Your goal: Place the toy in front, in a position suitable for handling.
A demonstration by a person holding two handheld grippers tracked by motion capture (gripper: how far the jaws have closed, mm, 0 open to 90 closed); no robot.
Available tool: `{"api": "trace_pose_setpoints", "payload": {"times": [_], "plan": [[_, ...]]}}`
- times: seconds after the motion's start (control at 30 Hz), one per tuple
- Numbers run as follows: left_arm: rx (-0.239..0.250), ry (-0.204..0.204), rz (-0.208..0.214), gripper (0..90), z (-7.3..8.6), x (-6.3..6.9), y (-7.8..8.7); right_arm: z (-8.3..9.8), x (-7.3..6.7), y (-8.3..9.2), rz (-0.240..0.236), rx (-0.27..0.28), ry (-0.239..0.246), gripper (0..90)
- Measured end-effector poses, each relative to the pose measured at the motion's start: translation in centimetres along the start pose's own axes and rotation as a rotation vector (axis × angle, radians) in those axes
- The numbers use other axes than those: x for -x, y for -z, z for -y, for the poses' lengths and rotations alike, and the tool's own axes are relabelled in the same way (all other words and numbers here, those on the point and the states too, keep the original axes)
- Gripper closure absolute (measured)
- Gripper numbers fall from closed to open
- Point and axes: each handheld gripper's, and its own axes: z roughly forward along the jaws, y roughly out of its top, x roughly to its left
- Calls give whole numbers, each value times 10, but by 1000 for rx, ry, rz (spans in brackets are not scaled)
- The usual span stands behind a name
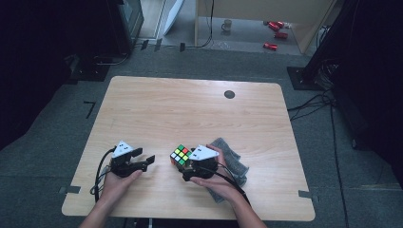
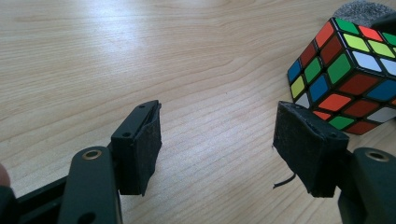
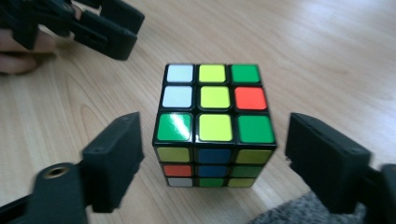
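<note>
Squaring the right gripper (image 3: pixel 212 154) on the cube (image 3: pixel 215 123) is the job at hand: its jaws stand released at the bottom of the right gripper view, one on each side of the cube, clear gaps showing. Closing evenly on the side faces should keep the cube from twisting on the counter (image 1: pixel 190 109). Left of it, the left gripper (image 1: pixel 142 159) waits with jaws apart and empty. A grey cloth (image 1: pixel 233 159) lies under the right hand.
</note>
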Motion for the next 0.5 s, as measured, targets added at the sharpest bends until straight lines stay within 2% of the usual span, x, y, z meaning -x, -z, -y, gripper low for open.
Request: {"api": "trace_pose_setpoints", "payload": {"times": [0.07,0.23,0.4,0.5], "plan": [[-1,-2,1,326,0,0,0,-2,4,8,2,14,-5,137],[-2,5,23,294,-2,4,0,1,16,31,37,29,-43,124],[19,8,34,215,-6,10,3,14,30,53,76,32,-66,102],[21,-11,58,164,-7,17,4,26,37,65,107,25,-84,87]]}}
